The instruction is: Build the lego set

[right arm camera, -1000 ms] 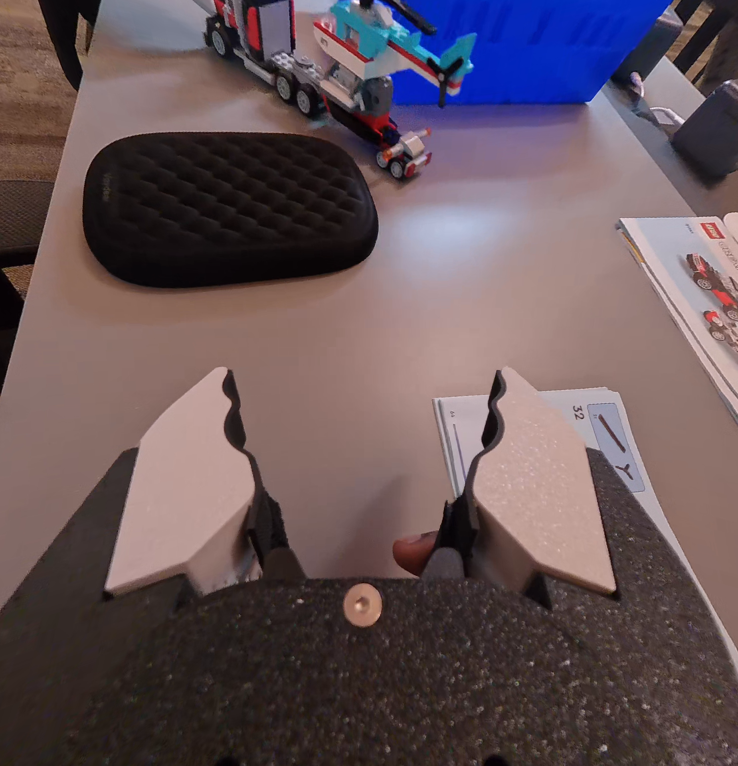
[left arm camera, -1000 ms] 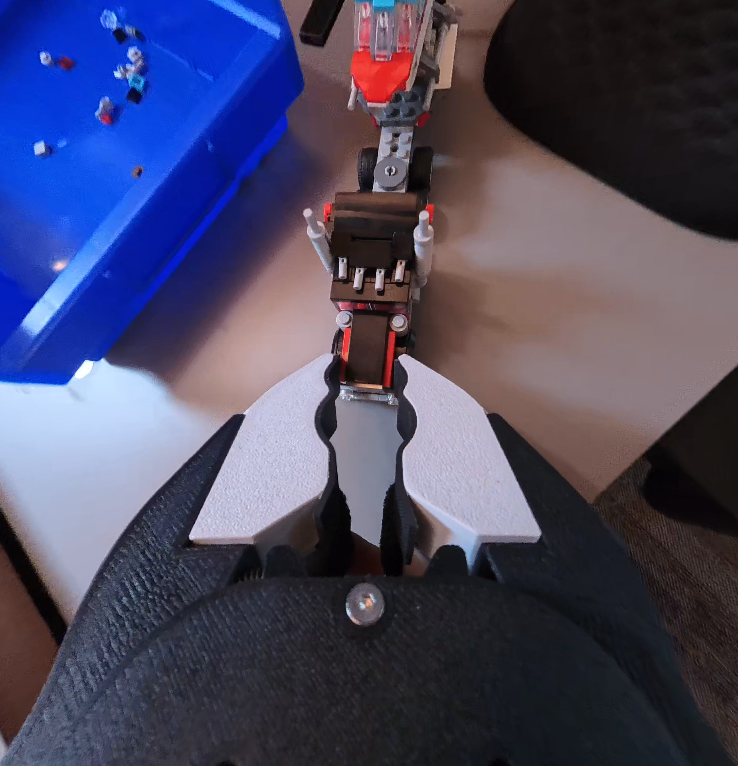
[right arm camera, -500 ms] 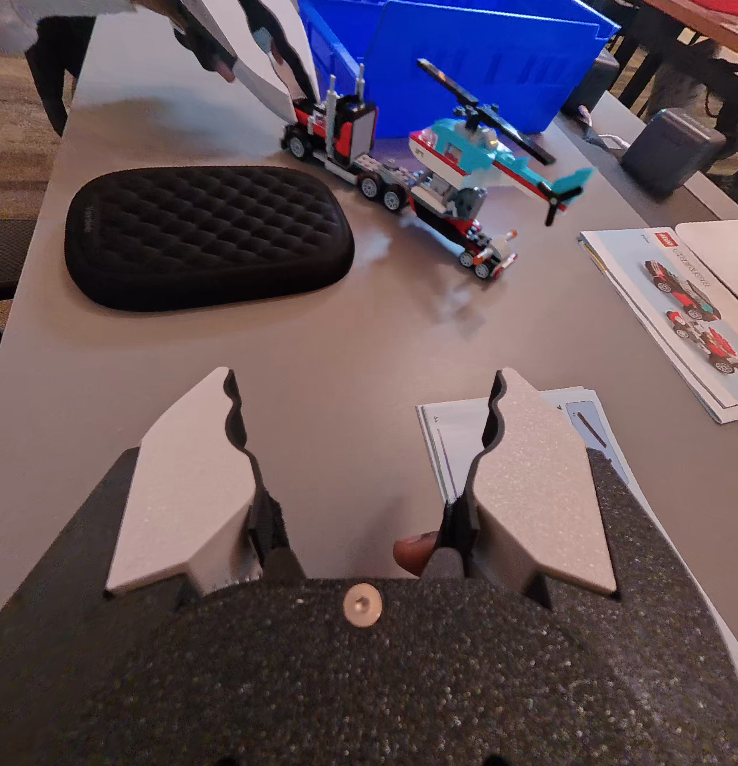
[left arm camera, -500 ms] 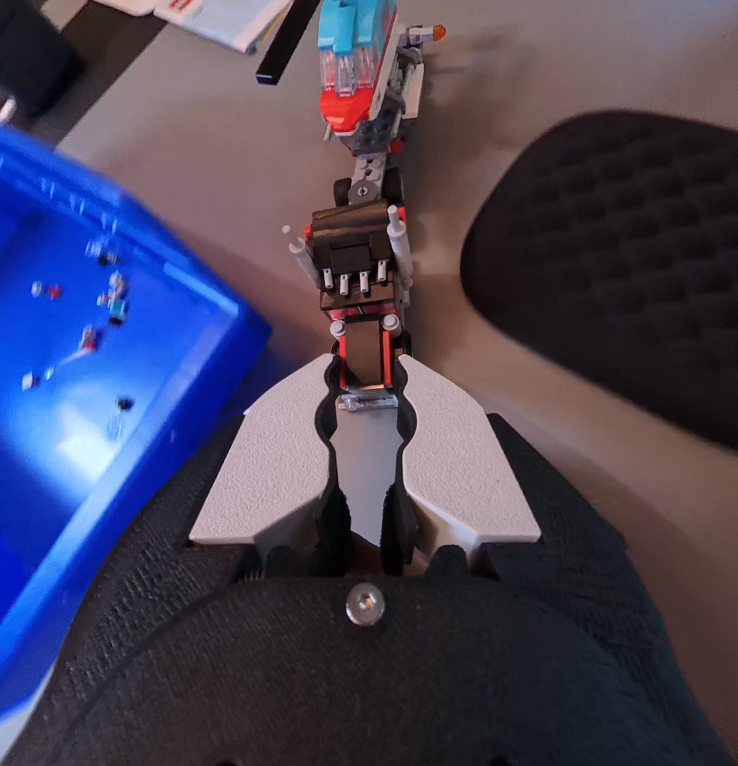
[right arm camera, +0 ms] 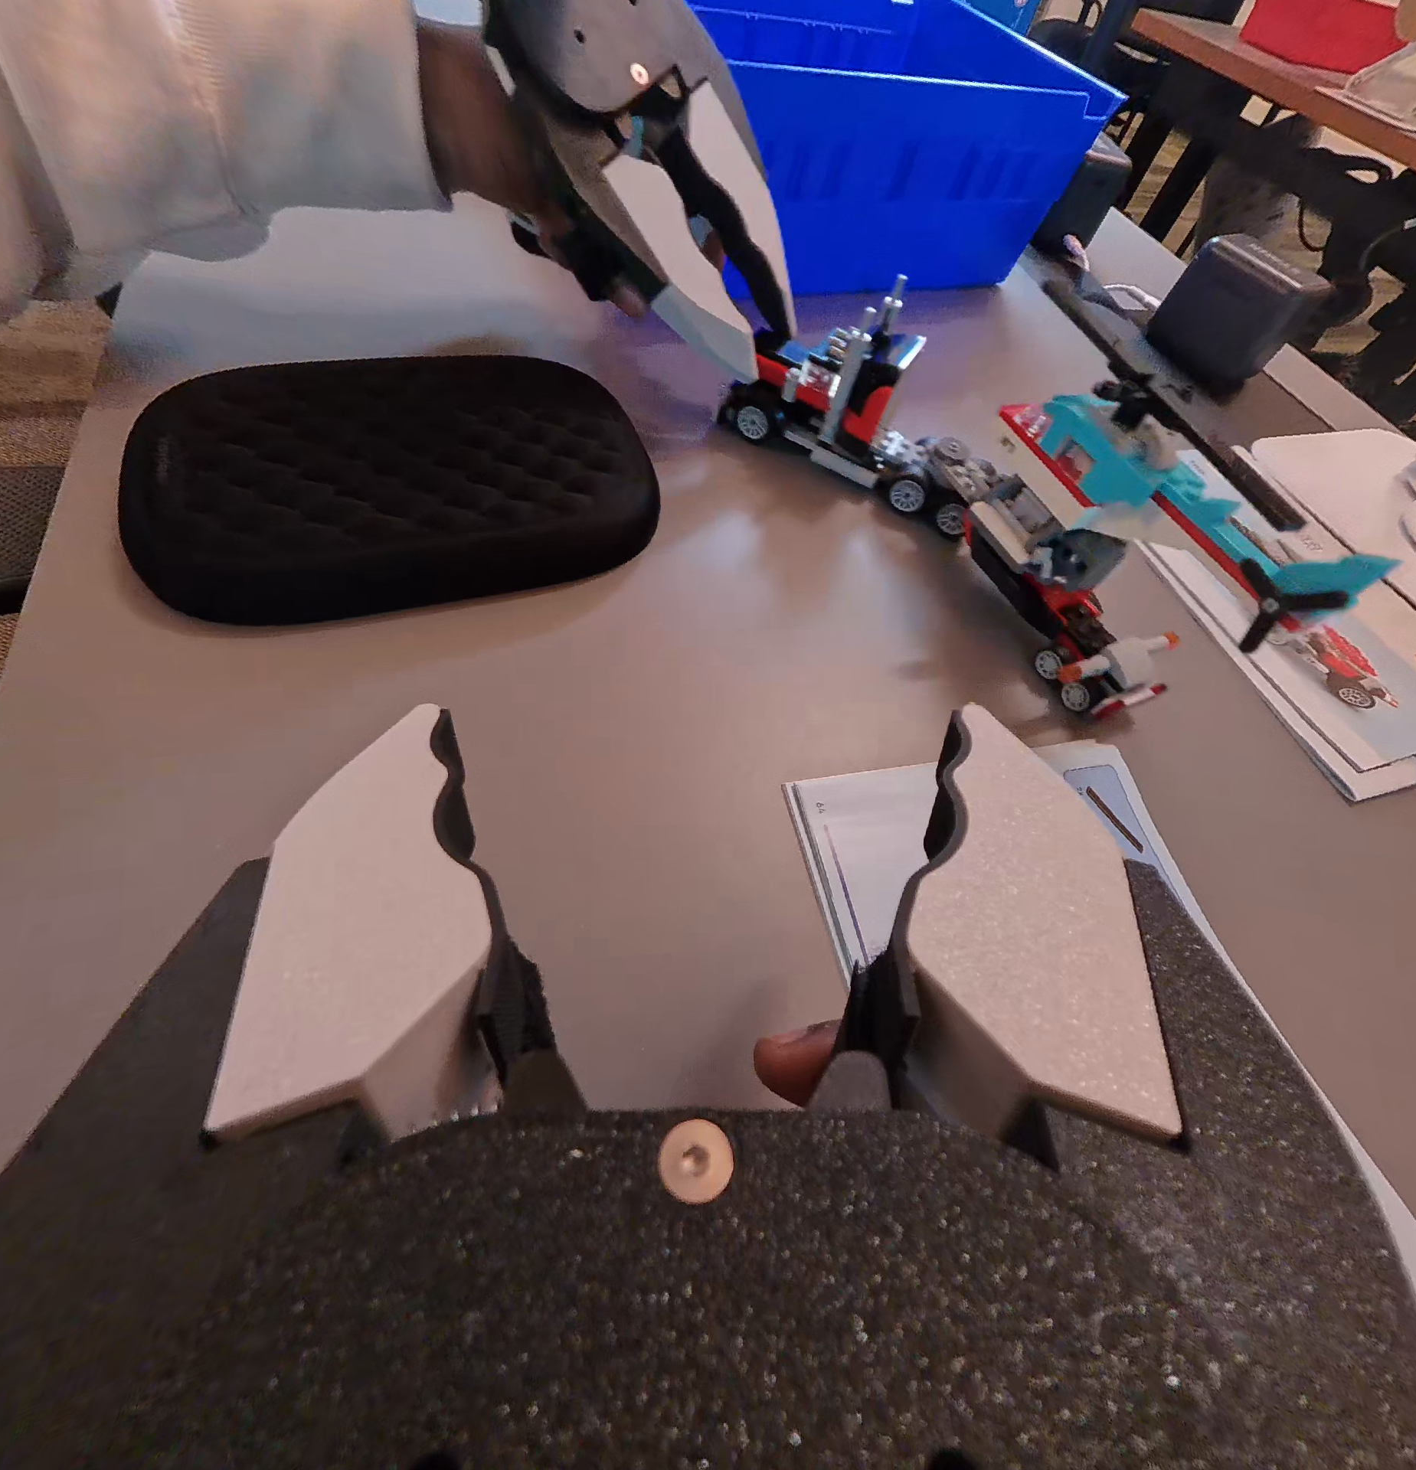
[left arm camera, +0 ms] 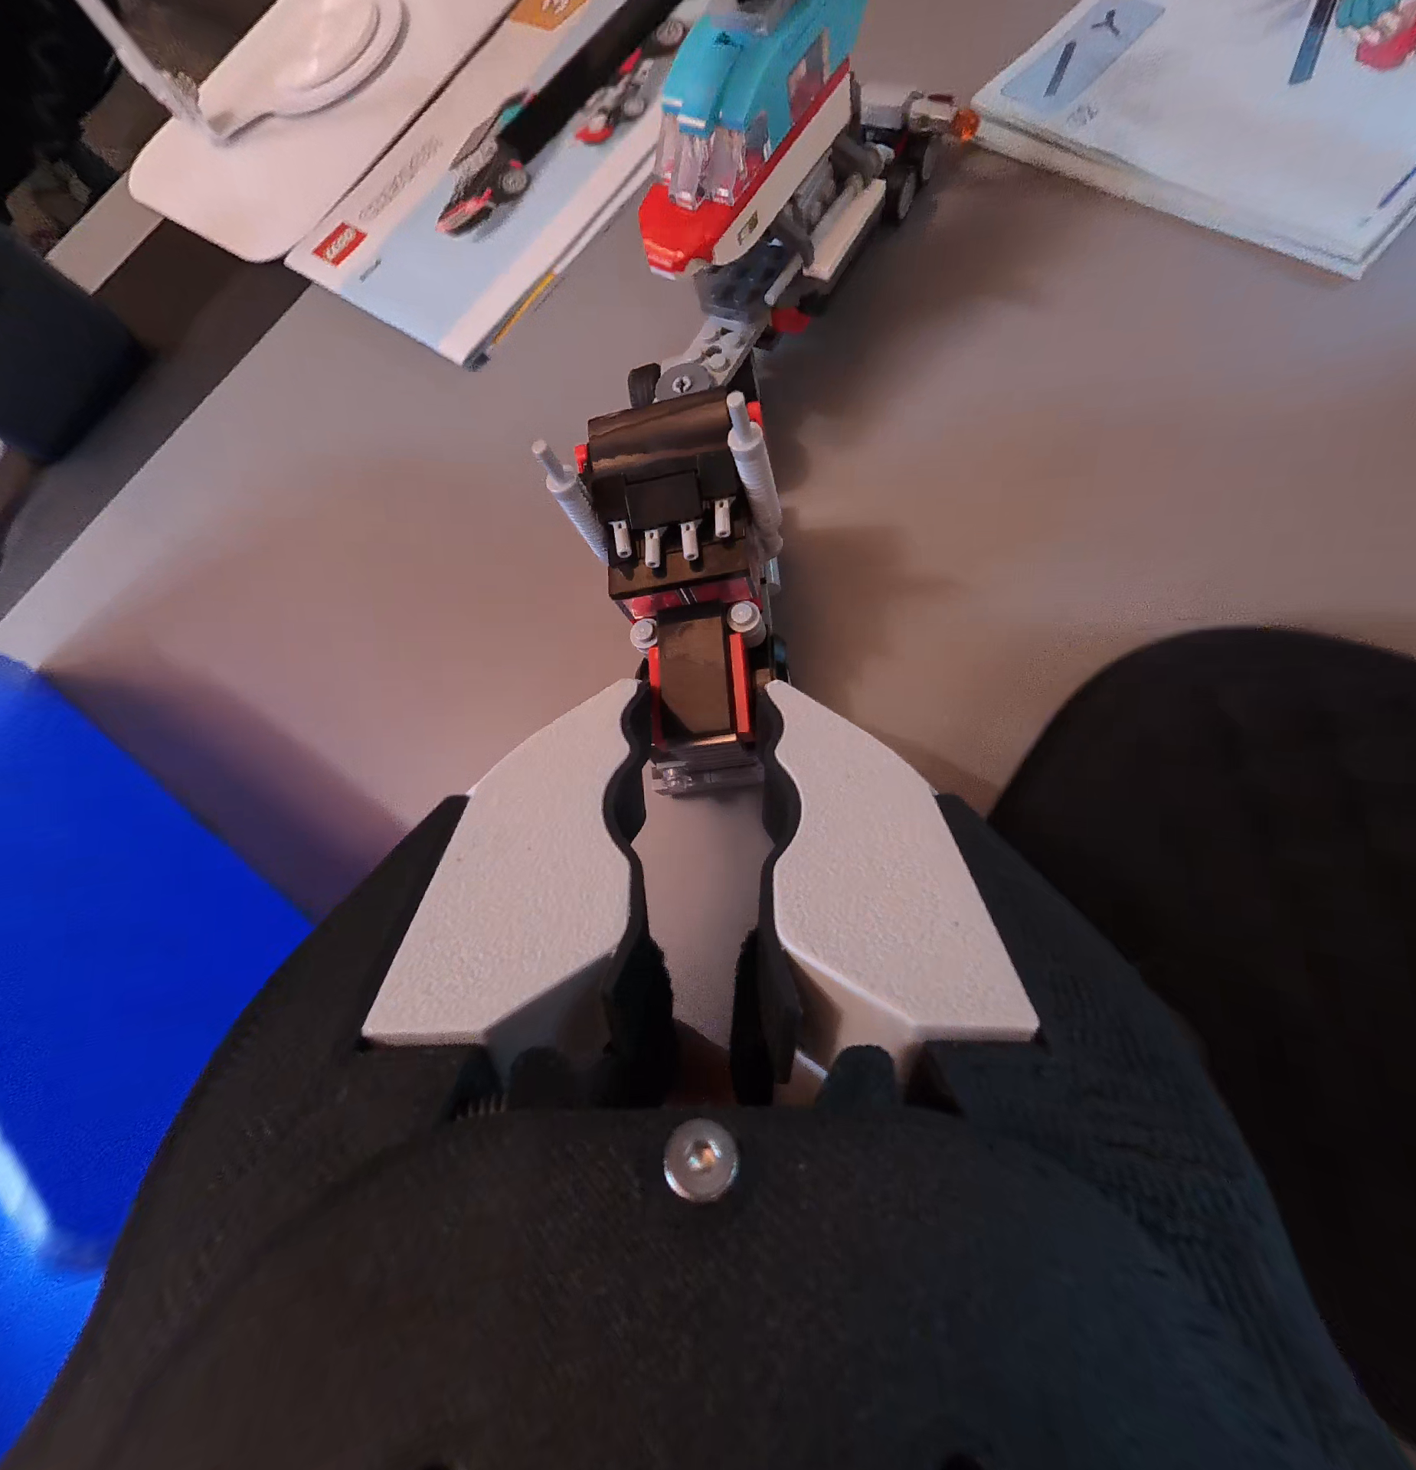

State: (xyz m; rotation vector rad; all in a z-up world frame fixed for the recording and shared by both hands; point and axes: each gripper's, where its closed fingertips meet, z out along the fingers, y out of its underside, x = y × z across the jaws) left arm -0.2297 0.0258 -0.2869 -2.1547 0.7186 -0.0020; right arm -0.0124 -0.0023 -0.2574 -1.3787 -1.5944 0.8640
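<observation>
Fingertips of the left gripper are clamped on the hood of the black-and-red lego truck, one white finger pressed to each side of its nose. Truck stands on the grey table, wheels down, coupled to a flatbed trailer bearing a teal, white and red lego helicopter. Right gripper hangs released above the table, fingers spread wide and holding nothing, its right finger over an open instruction sheet. Black quilted pad lies near the truck cab. Blue bin stands behind the truck. Instruction booklet lies beneath the helicopter's tail.
</observation>
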